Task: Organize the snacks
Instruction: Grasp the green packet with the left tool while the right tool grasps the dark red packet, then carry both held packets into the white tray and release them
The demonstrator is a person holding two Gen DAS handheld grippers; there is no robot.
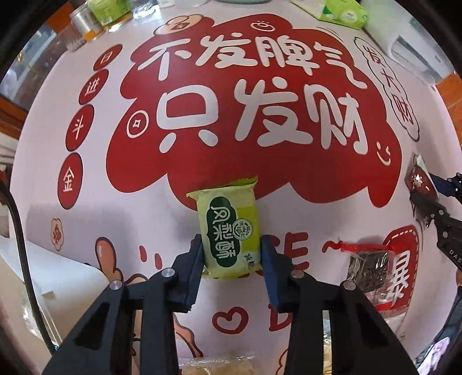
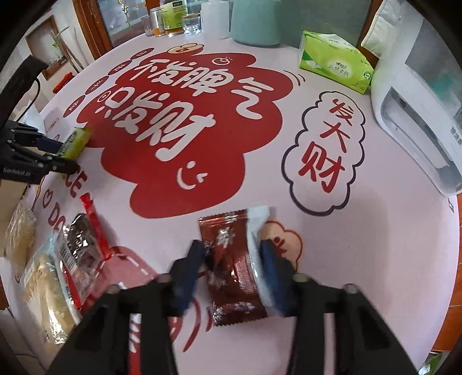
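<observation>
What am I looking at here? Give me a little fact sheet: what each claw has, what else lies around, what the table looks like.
Left claw: left gripper, both pads against the sides of a green snack pack
Right claw: right gripper, jaws around a dark red snack packet; blurred, contact unclear
Also on table: clear bag with red edge, pale snack bags, green tissue pack
Table: round, white cloth with big red cartoon lettering
Far edge: bottles and jars
</observation>
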